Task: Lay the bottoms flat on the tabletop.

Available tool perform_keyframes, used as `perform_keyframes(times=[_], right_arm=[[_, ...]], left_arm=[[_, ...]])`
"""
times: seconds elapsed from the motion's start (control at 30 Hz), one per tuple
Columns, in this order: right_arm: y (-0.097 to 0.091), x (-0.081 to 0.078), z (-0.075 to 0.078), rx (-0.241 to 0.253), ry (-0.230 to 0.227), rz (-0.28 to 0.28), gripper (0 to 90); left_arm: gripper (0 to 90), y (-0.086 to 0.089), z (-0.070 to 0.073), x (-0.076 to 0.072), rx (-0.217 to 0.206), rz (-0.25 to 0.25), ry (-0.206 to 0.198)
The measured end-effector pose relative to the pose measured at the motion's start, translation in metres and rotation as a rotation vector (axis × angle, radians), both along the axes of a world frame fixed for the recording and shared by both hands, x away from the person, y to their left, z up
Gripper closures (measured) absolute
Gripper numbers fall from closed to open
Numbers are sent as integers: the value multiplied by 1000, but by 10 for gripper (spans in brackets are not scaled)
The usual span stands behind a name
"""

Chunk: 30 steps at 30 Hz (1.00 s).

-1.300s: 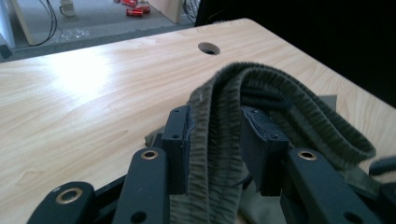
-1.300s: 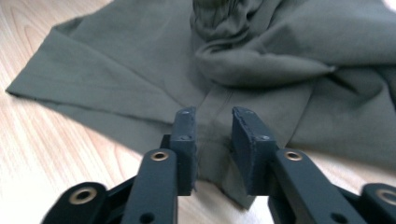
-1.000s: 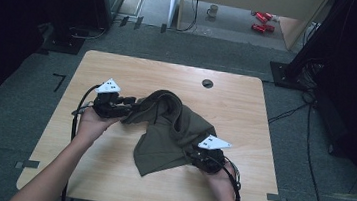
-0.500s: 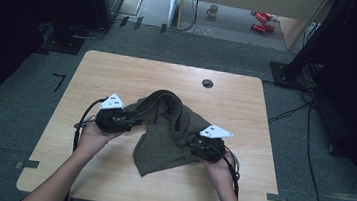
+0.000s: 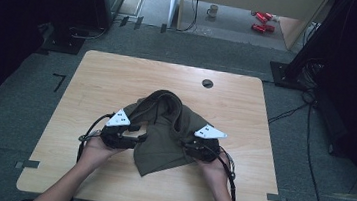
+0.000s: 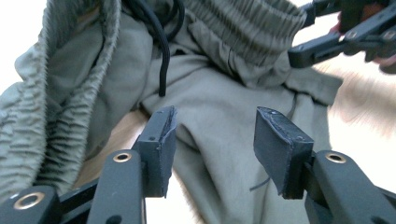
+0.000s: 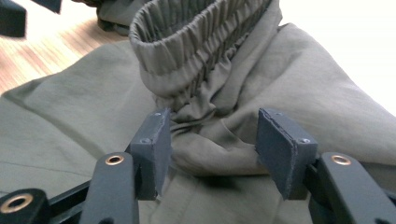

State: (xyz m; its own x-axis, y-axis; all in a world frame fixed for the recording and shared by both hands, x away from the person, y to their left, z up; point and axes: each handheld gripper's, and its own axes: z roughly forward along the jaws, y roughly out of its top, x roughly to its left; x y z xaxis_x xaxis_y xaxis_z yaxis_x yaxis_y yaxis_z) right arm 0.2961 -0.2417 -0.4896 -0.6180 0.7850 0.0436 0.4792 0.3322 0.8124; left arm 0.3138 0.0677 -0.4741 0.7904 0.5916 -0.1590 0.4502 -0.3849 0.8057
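An olive-green garment [image 5: 165, 132] with a gathered elastic waistband and a black drawstring [image 6: 161, 51] lies crumpled on the middle of the wooden table [image 5: 118, 79]. My left gripper [image 5: 137, 137] sits at the garment's left edge; its jaws have just been opening, and its pads [image 6: 161, 140] stand apart over loose cloth [image 6: 219, 116] without pressing it. My right gripper [image 5: 186, 145] is at the right side; its jaws have also just been opening and stand apart around a fold [image 7: 210, 149] below the elastic band [image 7: 187, 51]. The right gripper's jaws [image 6: 336, 37] show far off in the left gripper view.
A round cable hole [image 5: 207, 83] lies near the table's far edge. Bare wood surrounds the garment. Beyond the table lies grey floor with red cans [image 5: 262, 21], a mug [image 5: 212, 11] and cables [image 5: 306, 109] at the right.
My left gripper moved right and toward the near edge along the garment's left side, and the cloth bunched more to the middle. Both grippers' jaws have spread.
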Motion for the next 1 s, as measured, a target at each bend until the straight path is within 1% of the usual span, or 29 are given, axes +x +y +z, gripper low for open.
perform_keyframes(times=[0.03, 0.07, 0.17, 0.2, 0.23, 0.3, 0.4, 0.43, 0.47, 0.53, 0.6, 0.67, 0.7, 0.73, 0.77, 0.8, 0.83, 0.87, 0.9, 0.93, 0.97, 1.0], right_arm=[[1, 0, 0, -1, -1, 2, 450], [3, 1, -1, -2, -1, 5, 447], [7, 3, -3, -11, -6, 13, 445], [10, 5, -4, -10, -4, 12, 443], [11, 5, -5, -8, -3, 12, 443], [14, 7, -6, -7, -5, 12, 440], [17, 7, -6, -5, -9, 13, 436], [19, 8, -7, 2, -10, 13, 432], [19, 8, -7, 2, -10, 13, 432], [22, 8, -7, 7, -12, 14, 427], [25, 8, -7, 5, -24, 11, 428], [27, 9, -8, 5, -37, 6, 458], [27, 10, -8, 1, -38, 2, 472], [27, 10, -8, -2, -38, 2, 491], [27, 10, -8, -2, -38, 2, 491], [27, 11, -9, -8, -39, 5, 554], [26, 11, -9, -9, -42, 8, 591], [26, 11, -9, -9, -42, 8, 591], [27, 11, -8, -11, -47, 8, 629], [27, 10, -5, -24, -72, 6, 705], [27, 10, -5, -24, -72, 6, 705], [27, 10, -4, -25, -77, 7, 724]], left_arm=[[478, 0, -2, 0, -2, 1, 12], [477, -1, -4, -1, 3, 1, 15], [474, -2, -12, -2, 31, 2, 22], [475, -3, -17, 0, 39, 10, 36], [475, -3, -17, 0, 39, 10, 36], [473, -2, -23, 3, 52, 21, 68], [474, -3, -27, 3, 62, 25, 67], [473, -4, -31, 4, 74, 29, 77], [472, -4, -31, 4, 74, 29, 77], [471, -6, -34, 5, 68, 32, 93], [471, -8, -37, 5, 76, 34, 93], [467, -9, -40, 5, 82, 35, 89], [468, -9, -41, 5, 69, 41, 79], [469, -10, -41, 5, 66, 43, 79], [476, -10, -41, 5, 66, 43, 79], [508, -10, -42, 4, 55, 50, 85], [561, -10, -42, 4, 46, 52, 98], [602, -10, -42, 4, 46, 52, 98], [602, -10, -42, 4, 41, 54, 110], [713, -12, -41, 4, 59, 47, 109], [742, -12, -41, 4, 59, 47, 109], [742, -13, -40, 4, 70, 43, 110]])
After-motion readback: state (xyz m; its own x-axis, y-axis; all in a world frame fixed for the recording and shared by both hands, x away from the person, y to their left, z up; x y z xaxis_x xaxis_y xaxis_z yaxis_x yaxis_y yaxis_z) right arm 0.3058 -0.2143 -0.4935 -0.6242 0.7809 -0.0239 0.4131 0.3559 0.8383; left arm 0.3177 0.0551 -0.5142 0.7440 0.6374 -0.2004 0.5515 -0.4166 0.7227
